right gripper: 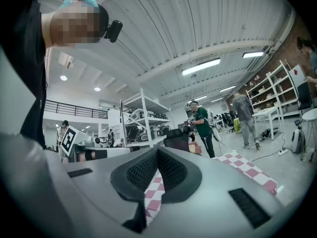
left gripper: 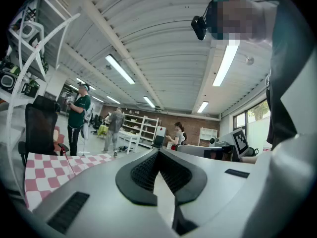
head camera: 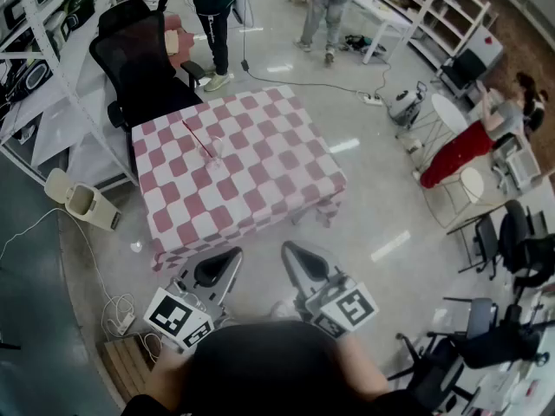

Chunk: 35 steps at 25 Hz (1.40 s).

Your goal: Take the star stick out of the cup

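A small clear cup (head camera: 215,148) stands on the table with the red-and-white checked cloth (head camera: 260,189), left of its middle. A thin red stick (head camera: 198,137) leans out of the cup toward the far left; its star end is too small to make out. Both grippers are held low in front of me, short of the table's near edge and well away from the cup. My left gripper (head camera: 232,254) (left gripper: 158,151) is shut with nothing in it. My right gripper (head camera: 289,248) (right gripper: 157,149) is also shut and empty.
A black office chair (head camera: 139,59) stands behind the table's far left corner. A beige bin (head camera: 82,202) lies on the floor to the left. People stand beyond the table (head camera: 212,16), and one in red trousers (head camera: 460,150) sits at the right. Shelving lines both sides.
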Each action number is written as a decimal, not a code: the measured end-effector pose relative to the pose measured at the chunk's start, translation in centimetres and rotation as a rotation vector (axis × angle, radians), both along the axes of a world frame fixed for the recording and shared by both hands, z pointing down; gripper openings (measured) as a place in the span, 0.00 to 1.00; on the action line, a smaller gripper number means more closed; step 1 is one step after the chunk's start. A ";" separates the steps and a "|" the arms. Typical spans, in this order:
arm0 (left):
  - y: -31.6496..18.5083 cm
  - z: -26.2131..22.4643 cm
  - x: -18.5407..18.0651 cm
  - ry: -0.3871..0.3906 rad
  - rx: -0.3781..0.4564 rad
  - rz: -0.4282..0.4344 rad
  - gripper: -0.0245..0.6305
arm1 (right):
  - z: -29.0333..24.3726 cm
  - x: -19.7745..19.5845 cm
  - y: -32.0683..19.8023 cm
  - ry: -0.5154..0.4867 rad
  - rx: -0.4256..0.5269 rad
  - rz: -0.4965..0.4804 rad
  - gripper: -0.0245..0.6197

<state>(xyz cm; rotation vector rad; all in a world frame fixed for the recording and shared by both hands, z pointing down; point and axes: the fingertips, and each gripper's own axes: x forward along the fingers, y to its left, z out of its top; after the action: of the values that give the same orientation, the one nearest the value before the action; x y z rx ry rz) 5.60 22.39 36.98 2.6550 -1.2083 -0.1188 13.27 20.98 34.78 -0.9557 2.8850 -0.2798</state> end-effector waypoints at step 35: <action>-3.5 4.3 -8.8 0.024 -0.096 -0.054 0.10 | 3.8 -4.7 -4.4 0.021 -0.074 0.113 0.06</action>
<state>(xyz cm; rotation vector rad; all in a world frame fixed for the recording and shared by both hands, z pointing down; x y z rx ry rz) -3.19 18.88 41.29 2.5330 -1.2465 -0.0990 8.58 16.62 38.56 -1.1356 2.8439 -0.3715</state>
